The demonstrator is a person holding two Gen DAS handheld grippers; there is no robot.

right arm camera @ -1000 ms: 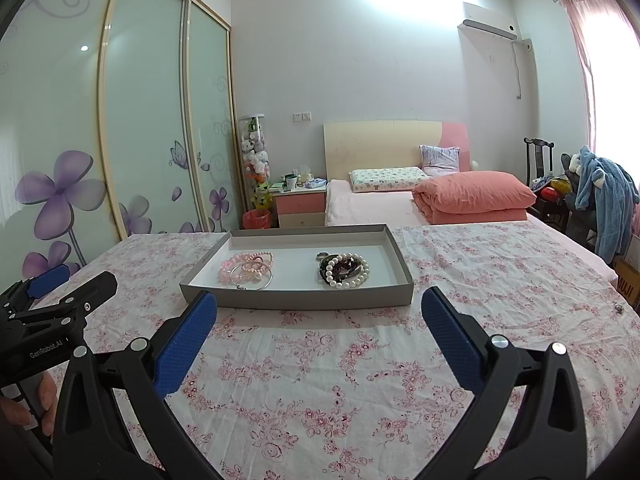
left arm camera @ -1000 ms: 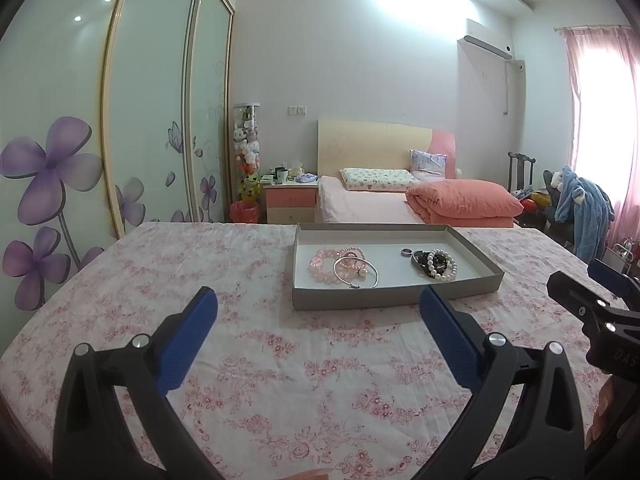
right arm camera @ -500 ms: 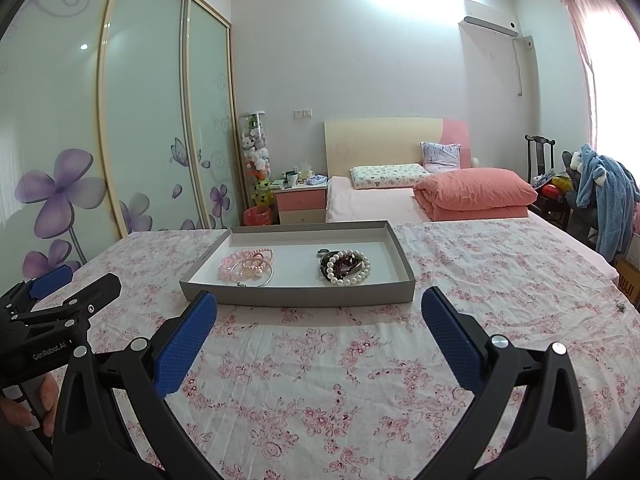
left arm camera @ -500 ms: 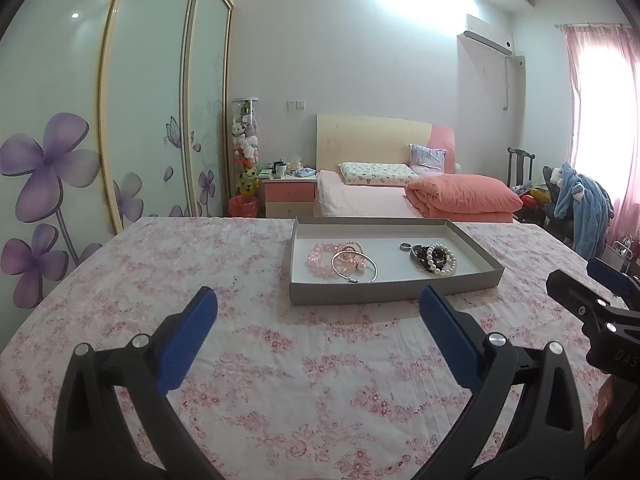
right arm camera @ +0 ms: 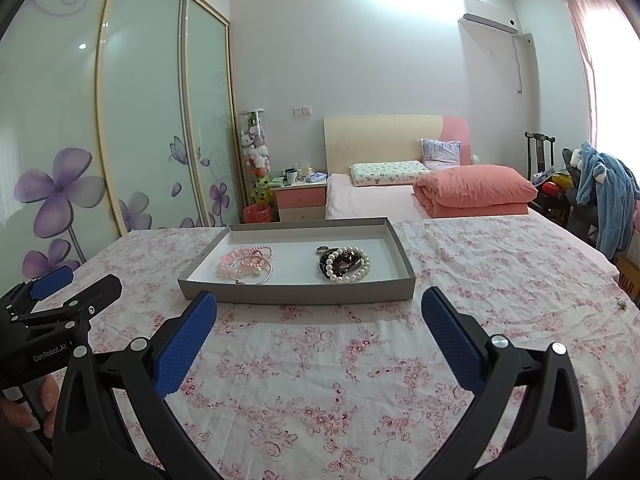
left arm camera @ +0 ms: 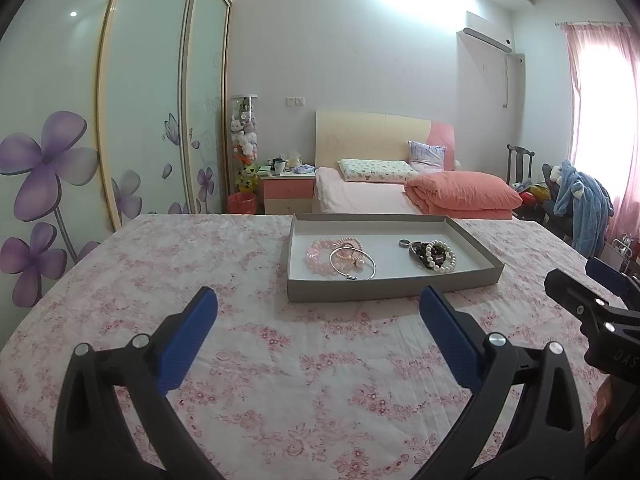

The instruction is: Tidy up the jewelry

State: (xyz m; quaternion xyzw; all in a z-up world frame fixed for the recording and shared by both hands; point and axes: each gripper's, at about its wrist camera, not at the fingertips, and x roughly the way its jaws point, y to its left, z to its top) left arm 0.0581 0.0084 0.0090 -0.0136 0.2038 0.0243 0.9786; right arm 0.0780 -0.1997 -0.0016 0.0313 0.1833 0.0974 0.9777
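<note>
Blue pads line both tools nearest the lens: the left gripper (left arm camera: 318, 312) and the right gripper (right arm camera: 319, 314) each hang low over the cloth with jaws spread wide and nothing between them. Held level and aimed at 12 o'clock, they look parked a little short of the tray, the likely reason being a clear view of it with room to reach in from either side.

Past them at 12 o'clock, a shallow grey tray (left arm camera: 384, 292) sits flat on the cloth and holds all the jewelry in view. Toward its 9 o'clock end, pink beads (left arm camera: 320, 252) lie bunched under a thin silver bangle (left arm camera: 352, 264). Toward 3 o'clock, a pearl bracelet (left arm camera: 438, 256) curls over dark beads, with a small ring (left arm camera: 404, 243) just beside them. Two separate heaps could mean sorting is done or merely that pieces were dropped in; the overlaps leave it open.

Underneath is a pink floral cloth (right arm camera: 320, 360), soft and creased, so the tray may slide if nudged. Farther off stand a bed (right arm camera: 400, 196) with a folded salmon quilt, a nightstand at 11 o'clock, flower-printed wardrobe doors at 9 o'clock, and a pink-curtained window at 2 o'clock.
</note>
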